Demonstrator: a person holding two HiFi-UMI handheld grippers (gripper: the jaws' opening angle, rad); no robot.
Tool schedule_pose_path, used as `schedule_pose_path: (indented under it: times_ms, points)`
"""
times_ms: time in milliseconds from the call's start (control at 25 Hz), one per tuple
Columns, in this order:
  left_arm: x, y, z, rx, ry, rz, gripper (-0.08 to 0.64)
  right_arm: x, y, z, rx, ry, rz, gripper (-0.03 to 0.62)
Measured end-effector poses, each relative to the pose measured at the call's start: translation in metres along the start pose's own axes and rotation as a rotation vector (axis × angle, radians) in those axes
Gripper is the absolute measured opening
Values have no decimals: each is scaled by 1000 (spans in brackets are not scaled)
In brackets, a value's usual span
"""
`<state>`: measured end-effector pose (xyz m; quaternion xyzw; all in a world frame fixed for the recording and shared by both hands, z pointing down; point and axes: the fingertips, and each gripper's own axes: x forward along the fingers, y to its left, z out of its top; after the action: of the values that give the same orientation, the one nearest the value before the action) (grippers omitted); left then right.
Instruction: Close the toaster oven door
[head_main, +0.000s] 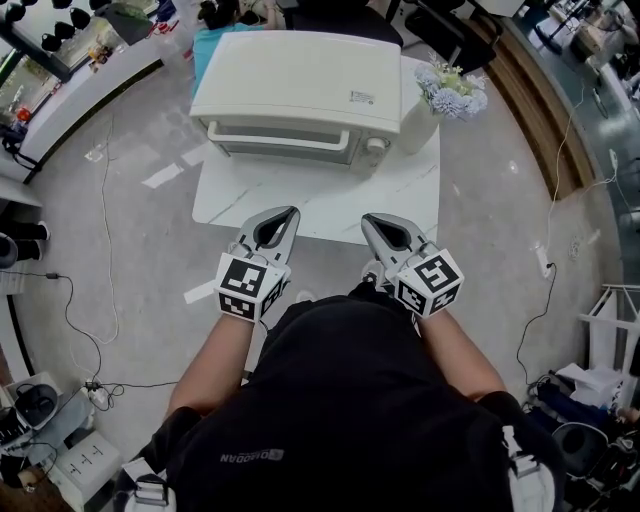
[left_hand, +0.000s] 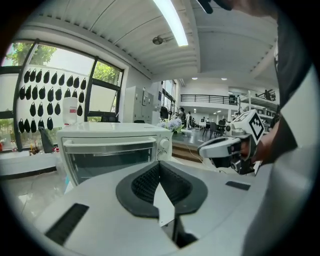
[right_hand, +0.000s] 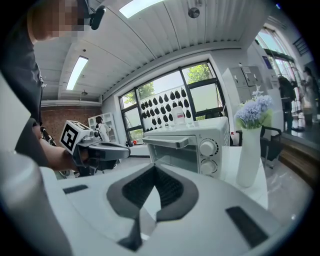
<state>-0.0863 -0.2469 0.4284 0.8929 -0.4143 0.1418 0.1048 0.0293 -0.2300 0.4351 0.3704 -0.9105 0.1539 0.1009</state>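
Cream-white boxy metal toaster oven (head_main: 300, 85) sits upper centre, its door handle (head_main: 280, 135) running left-right straight above the closed, empty left gripper (head_main: 288, 213), nearer than the equally closed right gripper (head_main: 368, 220).

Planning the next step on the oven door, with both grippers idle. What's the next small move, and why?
Probably reach the right gripper forward toward the toaster oven door handle. Both it and the left gripper are shut, empty and held well back from the oven; the door looks at most ajar.
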Motion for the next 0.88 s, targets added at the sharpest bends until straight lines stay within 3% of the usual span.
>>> schedule_pose_path:
  times_ms: [880]
  points:
    - [0, -9, 7, 2, -14, -16, 3, -1, 2, 2, -19, 4, -3, 2]
